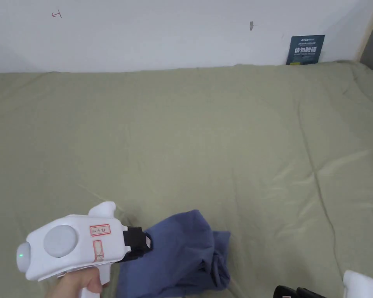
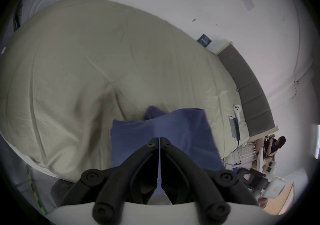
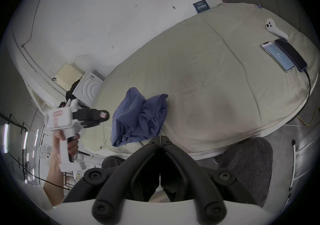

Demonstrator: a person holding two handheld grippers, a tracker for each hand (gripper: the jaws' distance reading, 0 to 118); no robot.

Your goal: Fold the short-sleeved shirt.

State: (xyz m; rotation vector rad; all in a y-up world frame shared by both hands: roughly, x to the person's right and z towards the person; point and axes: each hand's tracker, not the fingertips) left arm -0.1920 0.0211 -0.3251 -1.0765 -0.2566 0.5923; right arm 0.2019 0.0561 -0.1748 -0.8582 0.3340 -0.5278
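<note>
Near the front edge of the bed [image 1: 189, 128], the blue short-sleeved shirt [image 1: 182, 256] lies in a crumpled heap on the olive sheet, not yet spread or folded, so the task looks to be at its very start. The left gripper [image 1: 143, 242], held in the person's left hand [image 1: 79, 285], points at the heap from the shirt's left side; in the left gripper view its jaws are pressed together with only a hairline gap, and blue cloth lies directly ahead of and beneath their tips. Whether a thin fold is pinched between them cannot be told from that angle; in the right gripper view the left gripper [image 3: 102, 115] appears to stand just beside the heap, with a sliver of bed between. The right gripper [image 3: 160, 137] hangs off the bed's near edge, its jaws clenched on nothing, with the shirt [image 3: 138, 119] ahead and somewhat to its left. The heap's longer run goes from the bed's edge away toward the wall, so the left gripper faces its long flank and is plainly the nearer one. Likely the next move is for that gripper to open and take an edge of cloth to pull the shirt flat. Two phones [image 3: 284, 57] and a white controller [image 3: 275, 28] lie well apart, on the far right of the bed.
</note>
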